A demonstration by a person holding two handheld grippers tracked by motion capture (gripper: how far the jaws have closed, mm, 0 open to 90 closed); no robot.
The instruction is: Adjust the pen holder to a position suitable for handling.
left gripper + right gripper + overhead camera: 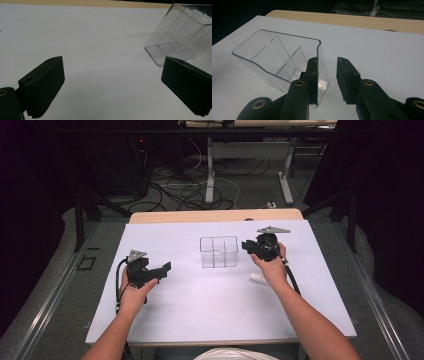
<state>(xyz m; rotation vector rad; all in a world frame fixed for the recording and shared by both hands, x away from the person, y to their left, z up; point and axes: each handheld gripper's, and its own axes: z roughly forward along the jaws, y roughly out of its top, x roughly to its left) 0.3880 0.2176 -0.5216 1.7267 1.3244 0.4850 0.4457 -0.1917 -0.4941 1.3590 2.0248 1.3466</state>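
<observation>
A clear plastic box with inner dividers [218, 239] stands upright on the white sheet at the table's middle. My right gripper [248, 246] is at the box's right side. In the right gripper view the box [274, 50] lies to the left, and my right gripper [327, 62] straddles its near corner wall with a gap on both sides, so it is open and the pads do not press. My left gripper [166, 267] rests left of the box, apart from it. Its jaws stand wide open over bare sheet [112, 85], with the box [175, 37] at the upper right.
A small white cylinder [258, 277] lies on the white sheet [200, 300] beside the right wrist. The wooden table edge [215, 216] shows beyond the sheet. Cables and table legs [210, 185] are on the floor behind.
</observation>
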